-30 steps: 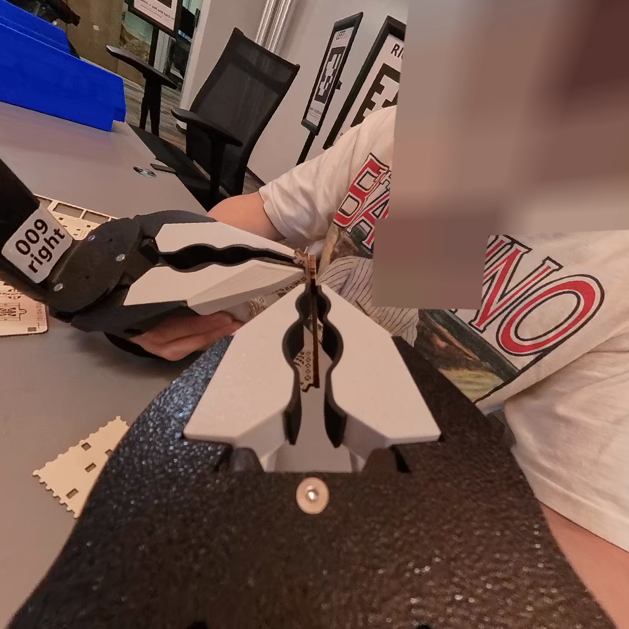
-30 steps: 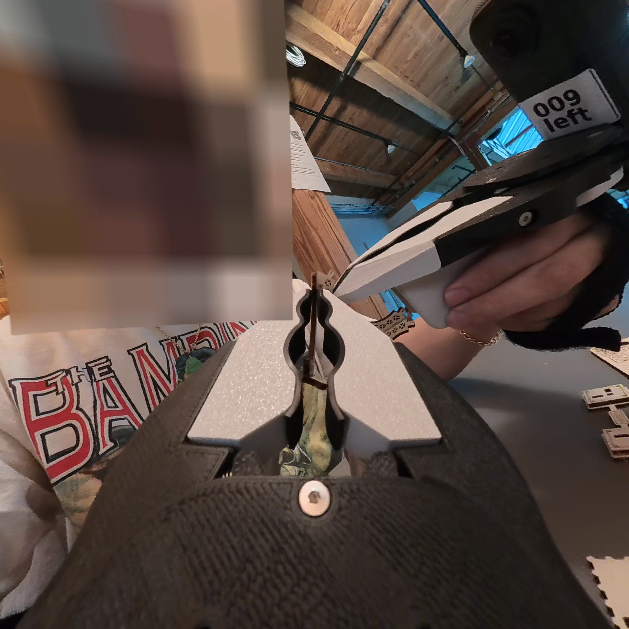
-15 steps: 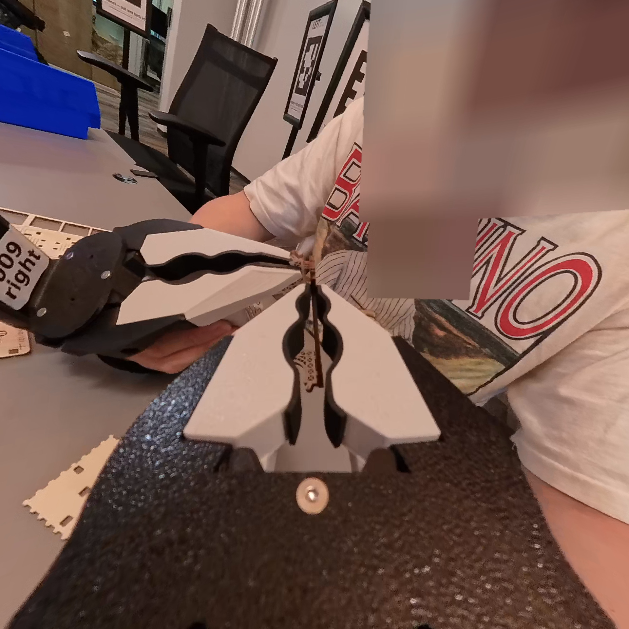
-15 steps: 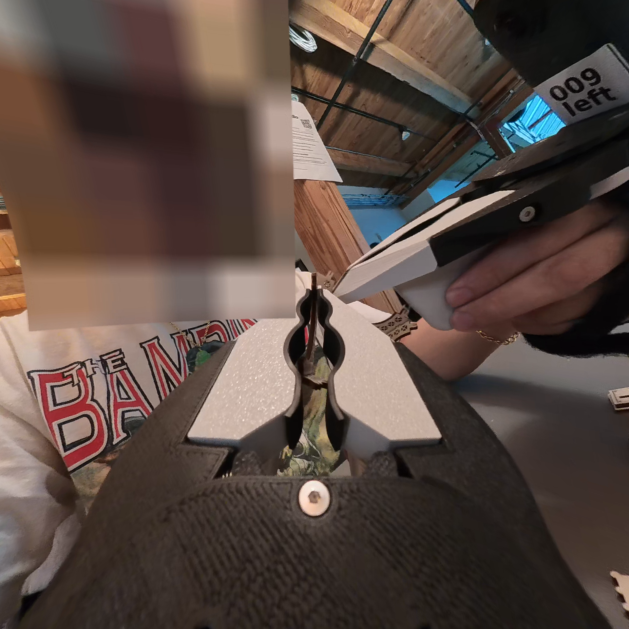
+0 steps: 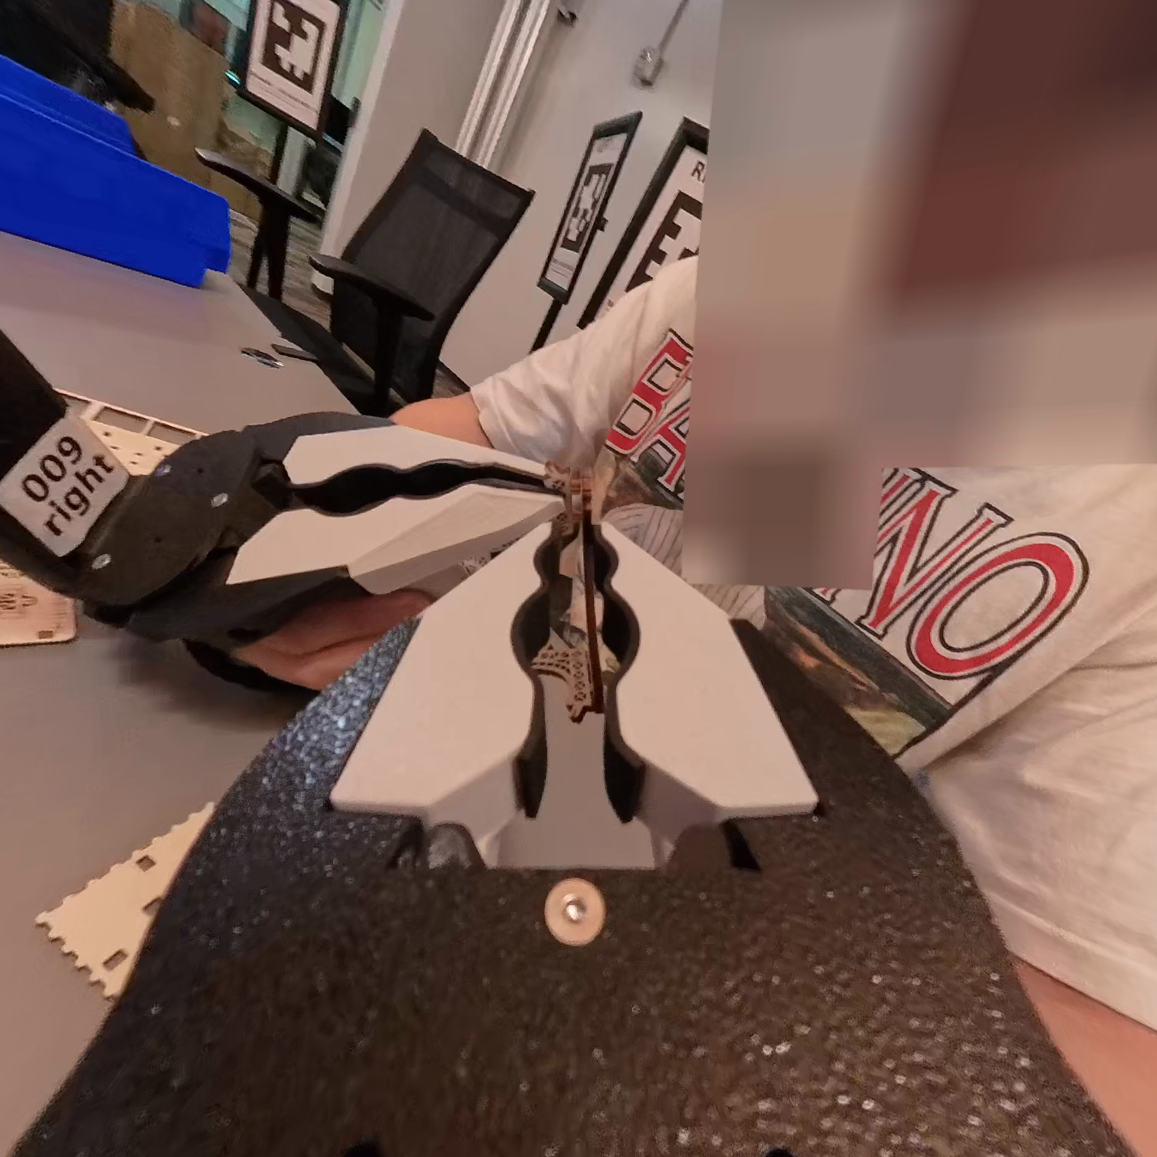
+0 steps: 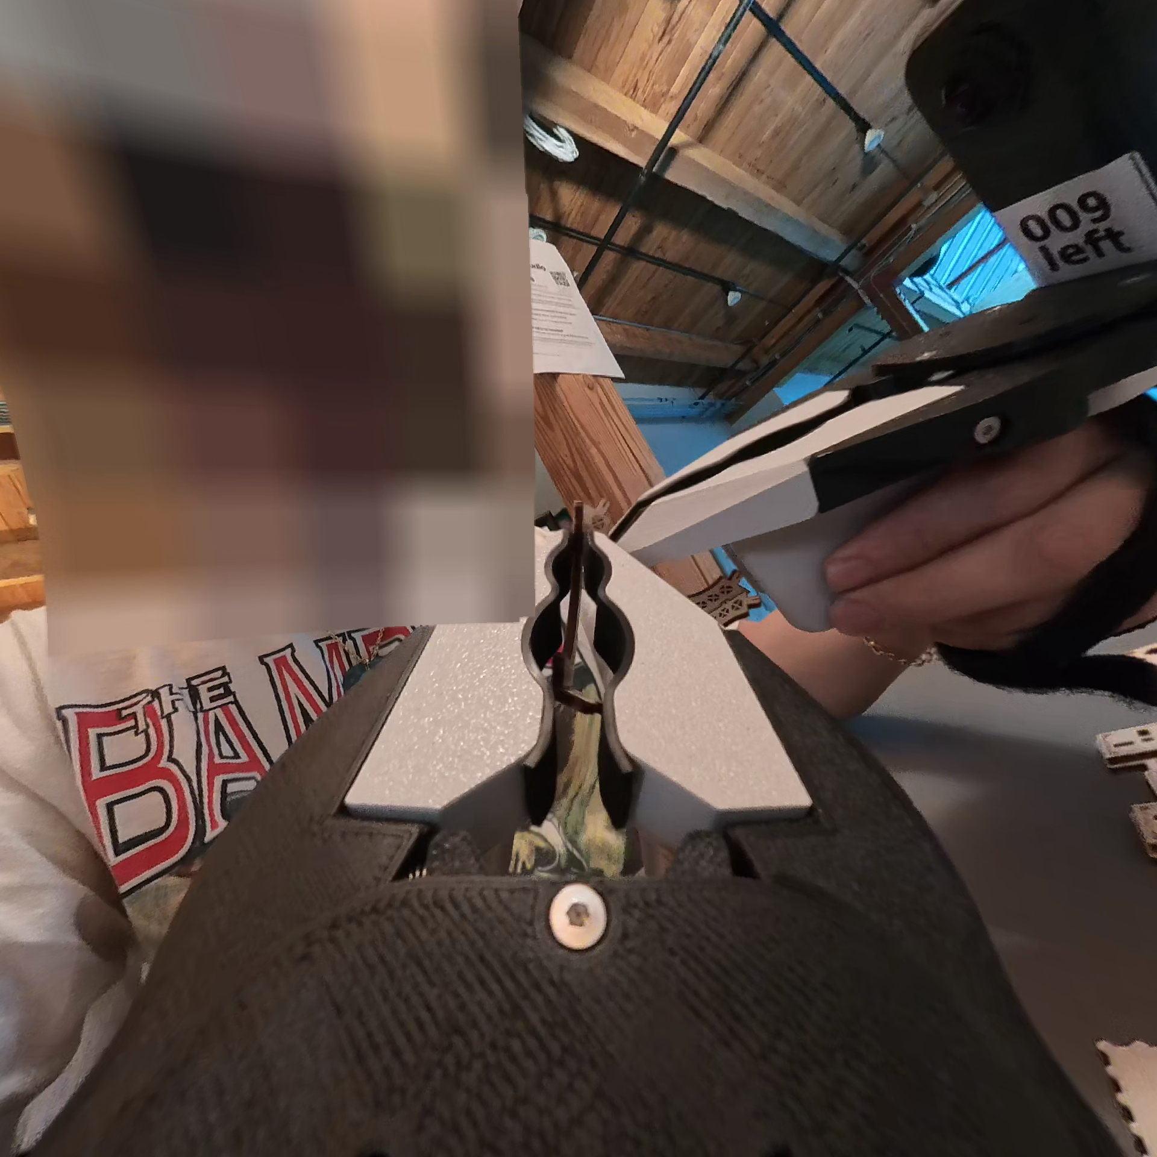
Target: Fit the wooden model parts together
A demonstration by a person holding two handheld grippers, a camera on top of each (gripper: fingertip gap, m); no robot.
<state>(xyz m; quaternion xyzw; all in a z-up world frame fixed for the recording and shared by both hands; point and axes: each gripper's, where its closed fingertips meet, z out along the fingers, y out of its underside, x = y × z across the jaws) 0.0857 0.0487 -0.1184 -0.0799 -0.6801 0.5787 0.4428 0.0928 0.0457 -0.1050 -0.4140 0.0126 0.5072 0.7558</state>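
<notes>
My left gripper [image 5: 579, 523] is shut on a thin laser-cut wooden model part [image 5: 588, 626], held edge-on between its white fingers, with a lattice end showing low in the gap. My right gripper [image 6: 579, 532] is shut on another thin wooden part [image 6: 573, 617], also edge-on. Both are held in the air in front of a person's white printed shirt. The right gripper [image 5: 551, 485] comes in from the left in the left wrist view, and the two parts meet at the fingertips. The left gripper [image 6: 620, 532] enters from the right in the right wrist view, with a lattice piece [image 6: 726, 598] hanging below it.
A grey table [image 5: 125, 720] lies below. A notched pale wooden sheet [image 5: 106, 914] and other cut sheets [image 5: 125, 438] lie on it; small wooden pieces [image 6: 1133, 745] lie at the right. A blue bin [image 5: 94, 188] and a black chair [image 5: 426, 250] stand behind.
Both grippers have stayed shut on their parts with the tips together. The pair shifted and tilted slightly; the background slid in both views.
</notes>
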